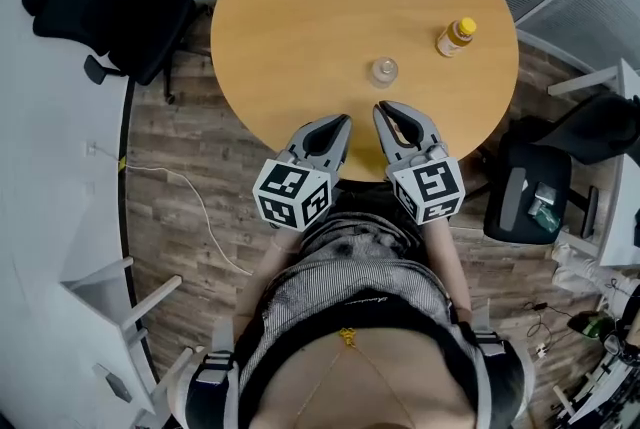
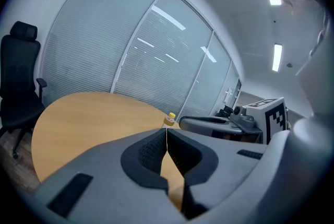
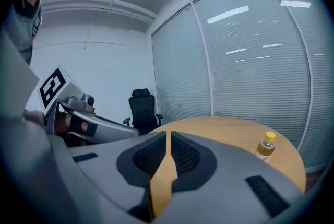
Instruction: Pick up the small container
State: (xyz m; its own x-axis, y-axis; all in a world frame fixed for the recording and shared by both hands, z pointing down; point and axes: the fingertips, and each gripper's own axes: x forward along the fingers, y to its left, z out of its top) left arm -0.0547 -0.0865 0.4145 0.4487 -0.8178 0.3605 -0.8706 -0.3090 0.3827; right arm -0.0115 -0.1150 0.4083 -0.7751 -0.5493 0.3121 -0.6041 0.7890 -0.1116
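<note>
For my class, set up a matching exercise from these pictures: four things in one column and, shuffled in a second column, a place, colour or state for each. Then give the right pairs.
Column one
1. small container
2. bottle
3. office chair
4. left tongs

Column two
A. shut and empty, at the near edge of the table
B. black, on the floor to the table's left
C. clear, on the table just beyond the right tongs
D. yellow cap, near the table's right edge

Pairs: 1-C, 2-D, 3-B, 4-A
</note>
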